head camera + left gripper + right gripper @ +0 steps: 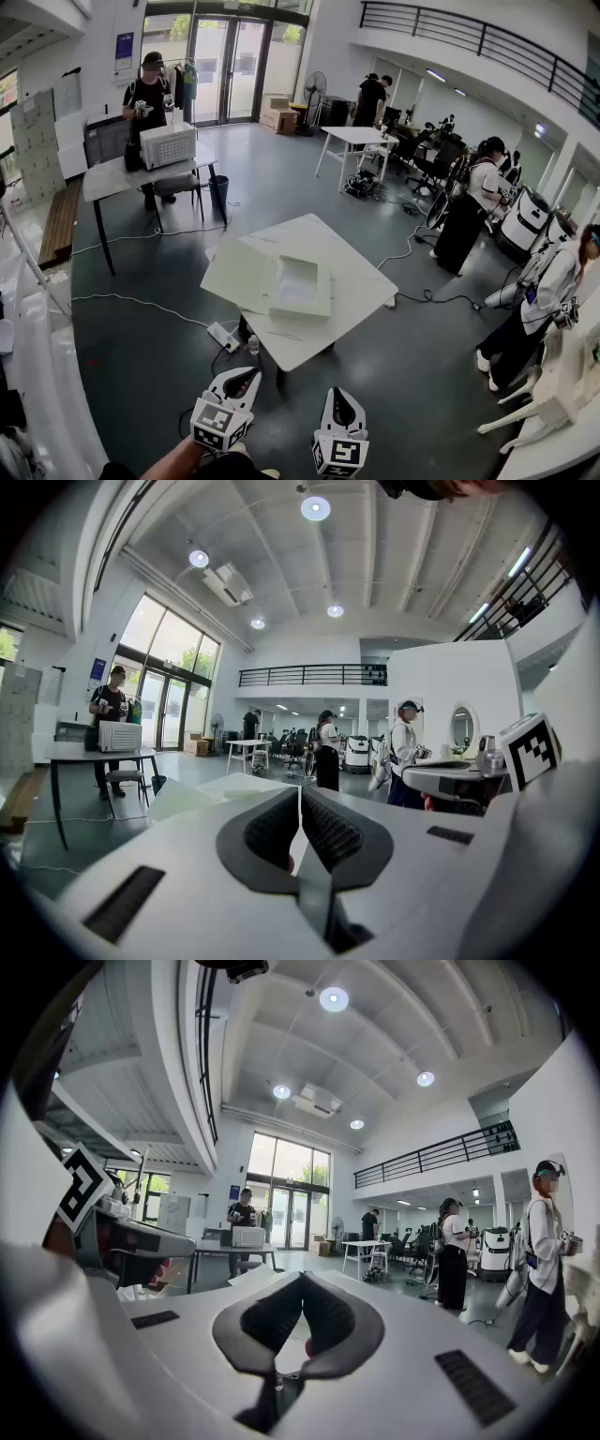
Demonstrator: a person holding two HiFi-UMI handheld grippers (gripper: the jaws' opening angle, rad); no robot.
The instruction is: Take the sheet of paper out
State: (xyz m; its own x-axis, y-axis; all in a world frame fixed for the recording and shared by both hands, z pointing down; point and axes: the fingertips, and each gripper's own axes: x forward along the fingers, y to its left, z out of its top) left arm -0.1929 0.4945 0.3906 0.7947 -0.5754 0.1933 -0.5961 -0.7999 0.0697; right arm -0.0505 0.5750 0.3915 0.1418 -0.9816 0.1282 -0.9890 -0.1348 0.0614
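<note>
Head view is showing left gripper [241, 377] and right gripper [339, 401] hovering near the white table [361, 281], jaws pressed together, holding nothing.

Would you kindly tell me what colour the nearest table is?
White; the table shows best in the head view.

The white sheet of paper [298, 284] lies flat inside the open shallow box [301, 314] on the white table [361, 272].
</note>
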